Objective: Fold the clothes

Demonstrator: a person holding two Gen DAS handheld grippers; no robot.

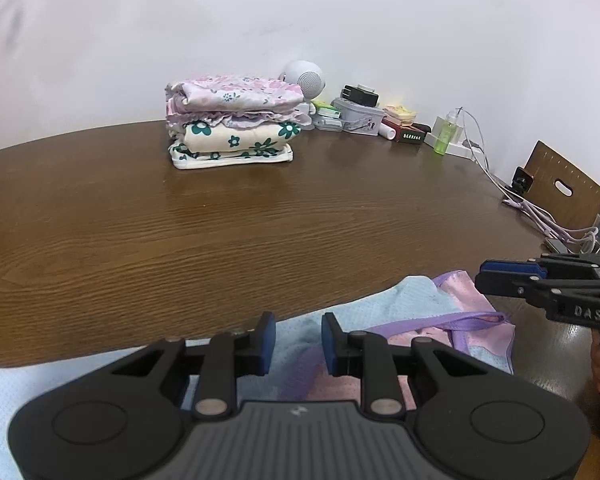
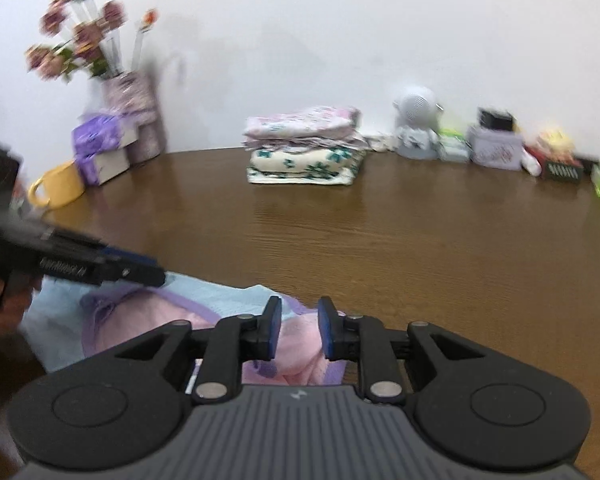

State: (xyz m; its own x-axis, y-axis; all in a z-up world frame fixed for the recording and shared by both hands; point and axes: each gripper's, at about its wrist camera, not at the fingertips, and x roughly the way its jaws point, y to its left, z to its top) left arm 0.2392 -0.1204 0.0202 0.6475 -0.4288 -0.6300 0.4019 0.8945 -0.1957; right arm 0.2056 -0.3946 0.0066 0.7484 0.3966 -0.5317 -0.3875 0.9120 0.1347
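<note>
At the six o'clock edge of the brown wooden table [image 1: 260, 220] lies a crumpled garment [image 1: 420, 320] of light blue and pink mesh with purple trim, part of it hanging off the near rim. Over its blue part hovers the left gripper [image 1: 299, 342], jaws apart with only cloth showing in the gap and nothing pinched. Toward three o'clock in the left wrist view the right gripper [image 1: 485, 276] reaches in sideways above the pink part; in its own view its jaws also stand apart over pink fabric [image 2: 300, 344], gripping nothing, though that view is blurred. A hand [image 2: 8, 304] on the left gripper's handle shows at nine o'clock in the right wrist view. Toward twelve o'clock, well apart from the garment, sits a stack of folded clothes [image 1: 232, 128], pink floral pieces on top and cream ones with green flowers below. Behind it, near one o'clock, are a white round speaker [image 1: 306, 78] and small boxes [image 1: 360, 118]; cables [image 1: 532, 208] trail toward three o'clock. At ten o'clock in the right wrist view stand a yellow mug [image 2: 58, 188] and a vase of flowers [image 2: 128, 116].
</note>
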